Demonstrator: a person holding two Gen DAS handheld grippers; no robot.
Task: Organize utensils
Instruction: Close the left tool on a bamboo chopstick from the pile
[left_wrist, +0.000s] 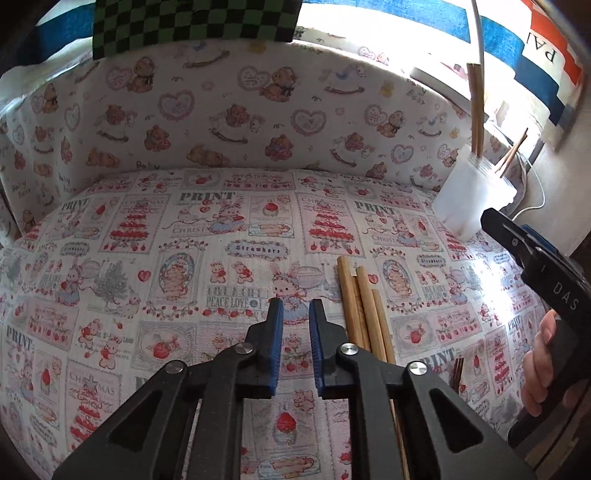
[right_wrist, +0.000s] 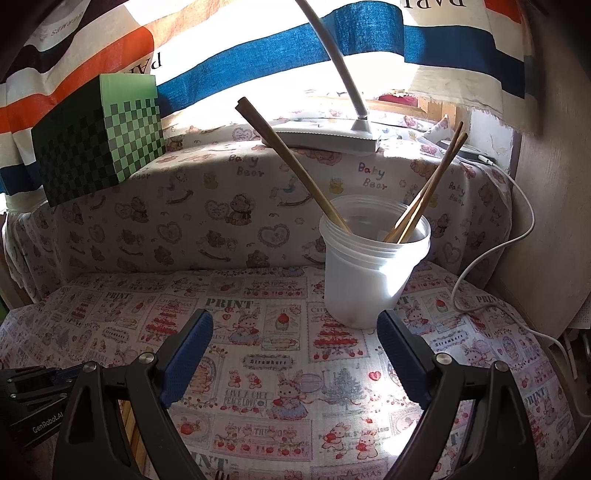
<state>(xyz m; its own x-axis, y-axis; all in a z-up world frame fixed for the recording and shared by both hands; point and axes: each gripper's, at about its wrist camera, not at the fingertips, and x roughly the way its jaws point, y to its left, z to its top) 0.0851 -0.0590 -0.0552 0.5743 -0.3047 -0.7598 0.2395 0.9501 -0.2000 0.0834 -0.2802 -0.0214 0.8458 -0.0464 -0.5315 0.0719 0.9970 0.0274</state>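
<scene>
Several light bamboo chopsticks (left_wrist: 364, 314) lie side by side on the printed cloth (left_wrist: 184, 258), just right of my left gripper (left_wrist: 296, 310). Its blue pads stand a narrow gap apart with only cloth showing between them. Darker chopstick ends (left_wrist: 458, 373) lie further right. A translucent white cup (right_wrist: 369, 280) stands on the cloth ahead of my right gripper (right_wrist: 295, 328), which is wide open with nothing in it. A few chopsticks (right_wrist: 295, 162) lean in the cup. In the left wrist view the cup (left_wrist: 476, 195) is at the far right, behind one of the right gripper's fingers (left_wrist: 506, 236).
A green checkered box (right_wrist: 99, 140) sits on the raised, cloth-covered back ledge at left. A white lamp base (right_wrist: 321, 136) with a curved neck stands behind the cup. A white cable (right_wrist: 491, 266) runs down the right side beside a wooden panel. A hand (left_wrist: 543, 362) holds the right gripper.
</scene>
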